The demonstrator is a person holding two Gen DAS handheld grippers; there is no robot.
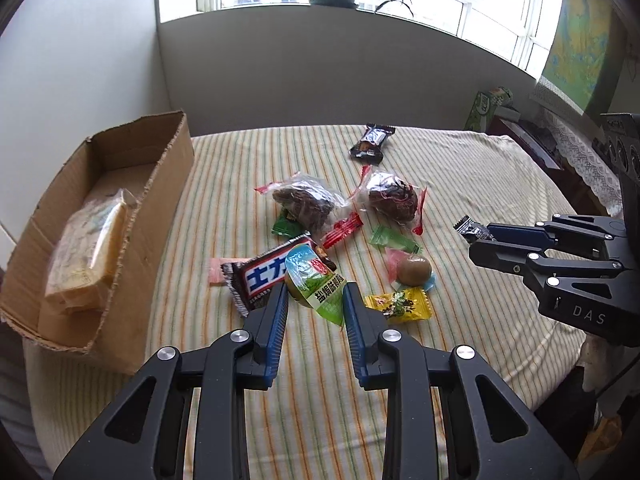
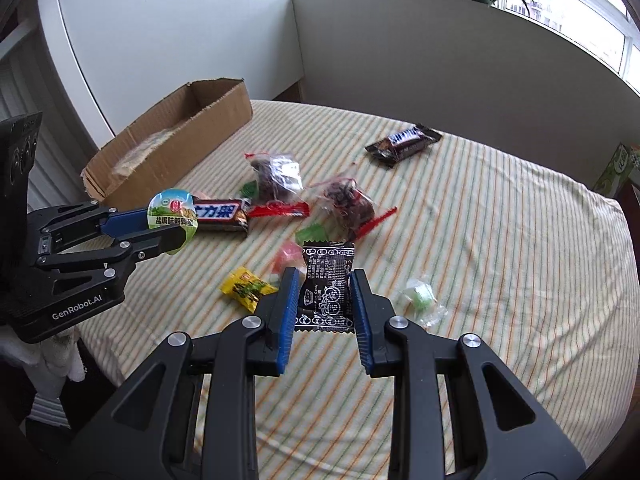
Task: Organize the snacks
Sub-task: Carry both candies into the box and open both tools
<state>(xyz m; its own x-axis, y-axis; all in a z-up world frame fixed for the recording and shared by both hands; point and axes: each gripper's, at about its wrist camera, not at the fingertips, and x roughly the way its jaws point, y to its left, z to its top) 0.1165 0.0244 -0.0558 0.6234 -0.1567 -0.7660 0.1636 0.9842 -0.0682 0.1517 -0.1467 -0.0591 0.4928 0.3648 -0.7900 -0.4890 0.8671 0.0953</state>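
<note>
Both hand-held grippers are loaded, both above the desk (image 1: 480, 168); left hand-held gripper (image 1: 315, 300) is clamped on the green egg pack (image 1: 316, 280), right hand-held gripper (image 2: 325, 300) is clamped on a black sachet (image 2: 326, 280).

Egg pack: foil lid on a small cup, pinched across the body; from the right view it shows between the left fingers, lifted off the cloth, with the snickers bar (image 2: 220, 214) behind it; likely light but rigid at the core, and the film lid looks slick, so grip the body, not the lid edge.

Sachet: flat and thin, held by its side edges with the crimped top sticking out forward; probably weighs almost nothing and flexes; the hold looks adequate, though a squeeze may buckle it.

Box (image 1: 100, 232) sits on the desk's left side, open top, one yellowish pack (image 1: 88, 256) already inside; my read is both items go there next, and the left has the shorter path.

Still loose on the cloth: two clear bags (image 1: 308, 200) of dark snacks, soft and crinkly, best taken at the bulk; second bar (image 1: 372, 142) at the far edge; yellow candy (image 1: 400, 304); red strip (image 1: 342, 230); round brown candy (image 1: 414, 269), probably prone to rolling.

Risk: the box wall is floppy cardboard and an arriving gripper could clip it.
</note>
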